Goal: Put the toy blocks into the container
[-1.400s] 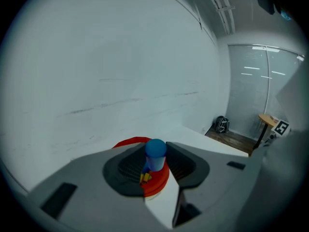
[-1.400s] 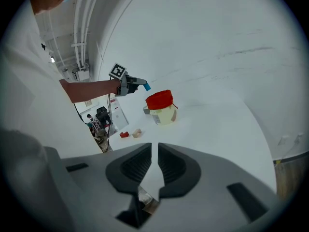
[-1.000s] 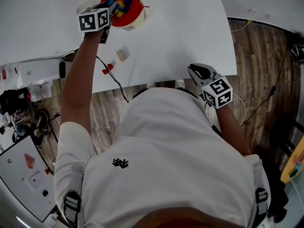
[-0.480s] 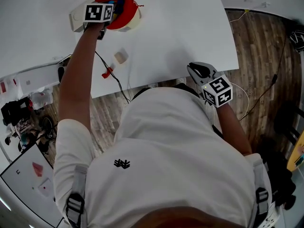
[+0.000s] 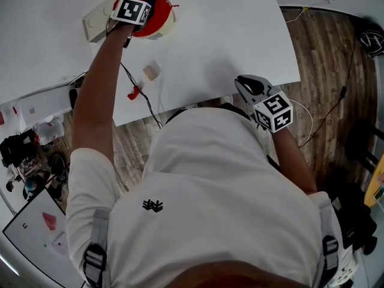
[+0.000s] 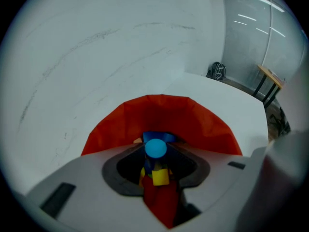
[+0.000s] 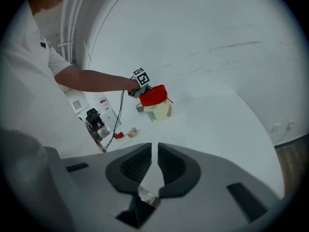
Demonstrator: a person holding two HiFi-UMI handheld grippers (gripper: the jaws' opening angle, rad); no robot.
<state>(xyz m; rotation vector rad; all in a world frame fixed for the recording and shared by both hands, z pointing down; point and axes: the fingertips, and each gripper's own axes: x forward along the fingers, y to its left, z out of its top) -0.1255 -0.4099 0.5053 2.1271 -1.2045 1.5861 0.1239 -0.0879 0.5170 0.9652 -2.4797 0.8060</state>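
The container (image 5: 163, 21) is a cream tub with a red lining, standing at the far left of the white table (image 5: 228, 35). My left gripper (image 5: 144, 8) points steeply down into it, and its marker cube hides the contents in the head view. In the left gripper view this gripper (image 6: 156, 151) is shut on a blue toy block (image 6: 156, 148). Yellow (image 6: 161, 177) and blue blocks show behind it against the red lining (image 6: 193, 120). My right gripper (image 5: 242, 81) stays at the table's near edge. In its own view the right gripper (image 7: 154, 154) is shut on nothing, far from the container (image 7: 155, 100).
A white box (image 5: 95, 23) sits against the container's left side. A small tan piece (image 5: 151, 72) and a red piece (image 5: 134, 92) lie near the table's near edge beside a black cable (image 5: 141, 98). Beyond the edge is wooden floor (image 5: 324, 71) with clutter at the left.
My left gripper moved from the container's left side to over its opening and tipped downward, now covering the blocks that showed inside. The right gripper has stayed put.
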